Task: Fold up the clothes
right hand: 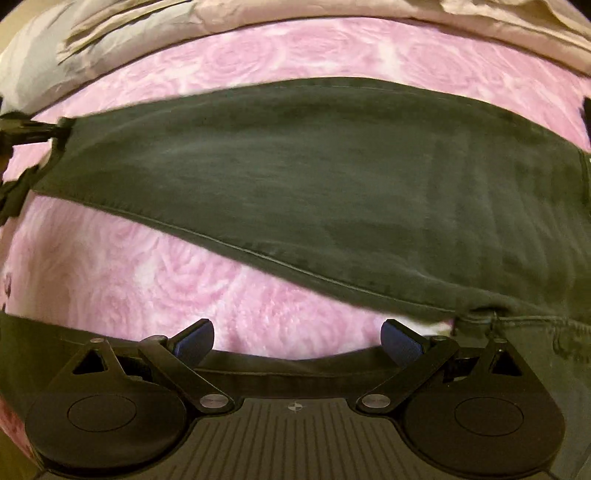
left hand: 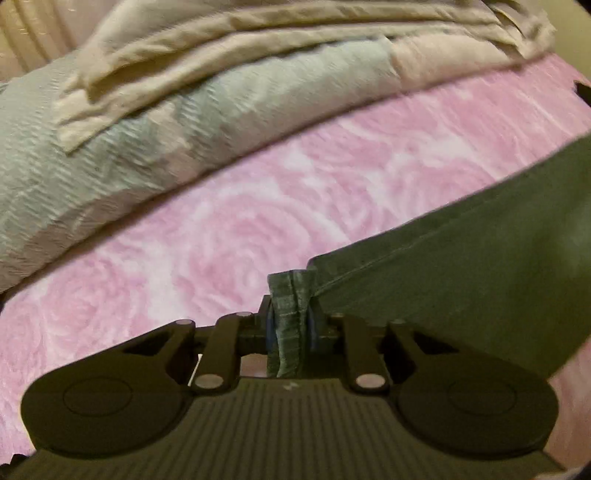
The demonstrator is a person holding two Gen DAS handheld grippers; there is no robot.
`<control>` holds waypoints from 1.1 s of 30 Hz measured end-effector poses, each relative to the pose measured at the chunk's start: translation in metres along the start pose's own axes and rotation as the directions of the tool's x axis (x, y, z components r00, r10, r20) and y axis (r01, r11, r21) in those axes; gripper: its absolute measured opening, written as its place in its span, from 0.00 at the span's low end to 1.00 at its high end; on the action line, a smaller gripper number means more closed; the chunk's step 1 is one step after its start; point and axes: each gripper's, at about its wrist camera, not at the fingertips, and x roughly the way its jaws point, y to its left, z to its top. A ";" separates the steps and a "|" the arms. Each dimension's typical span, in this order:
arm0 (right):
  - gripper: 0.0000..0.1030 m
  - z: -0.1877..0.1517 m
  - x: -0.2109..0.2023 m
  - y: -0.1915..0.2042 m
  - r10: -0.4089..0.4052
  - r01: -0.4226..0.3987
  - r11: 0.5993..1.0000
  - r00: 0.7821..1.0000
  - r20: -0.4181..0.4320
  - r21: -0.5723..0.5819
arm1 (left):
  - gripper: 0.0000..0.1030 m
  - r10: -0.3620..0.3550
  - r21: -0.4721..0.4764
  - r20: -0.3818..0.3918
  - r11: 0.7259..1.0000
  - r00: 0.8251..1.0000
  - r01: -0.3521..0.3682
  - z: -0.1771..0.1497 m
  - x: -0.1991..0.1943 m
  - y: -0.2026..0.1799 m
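Observation:
A dark green garment (right hand: 332,184) lies spread across a pink rose-patterned bedspread (right hand: 147,266). My left gripper (left hand: 291,325) is shut on a bunched corner of that garment (left hand: 480,258), which stretches away to the right in the left wrist view. In the right wrist view the same corner sits at the far left, pinched by the left gripper's black fingers (right hand: 33,127). My right gripper (right hand: 297,339) stands open low over the bedspread, its blue pads (right hand: 400,341) wide apart with nothing between them. The garment's near hem runs just beyond its right finger.
A folded pale green and beige quilt (left hand: 184,110) with crumpled beige cloth (left hand: 295,29) on top lies along the far side of the bed. The same bedding (right hand: 332,11) lines the top of the right wrist view. Another dark fabric strip (right hand: 295,365) lies under the right gripper.

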 end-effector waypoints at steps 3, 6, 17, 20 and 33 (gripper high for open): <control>0.96 0.003 -0.004 0.003 -0.004 0.005 1.000 1.000 0.004 -0.015 | 0.22 0.041 -0.003 -0.040 0.999 0.998 -0.041 0.000 0.008 -0.005; 0.96 0.000 -0.005 0.002 -0.007 0.007 1.000 1.000 0.006 -0.012 | 0.27 0.092 -0.003 -0.065 0.996 0.994 -0.093 -0.004 0.005 -0.009; 0.96 -0.048 -0.053 -0.051 -0.056 0.056 0.984 0.998 -0.005 0.169 | 0.32 0.099 0.041 -0.142 0.995 0.985 -0.094 -0.058 -0.084 -0.083; 0.96 -0.064 -0.072 -0.075 -0.092 0.095 0.972 0.996 -0.024 0.214 | 0.34 0.012 0.026 -0.156 1.000 0.988 -0.008 -0.070 -0.113 -0.117; 0.96 -0.152 -0.110 -0.164 -0.049 0.064 0.943 0.997 -0.052 0.326 | 0.42 0.015 0.097 -0.376 0.995 0.926 0.023 -0.193 -0.198 -0.267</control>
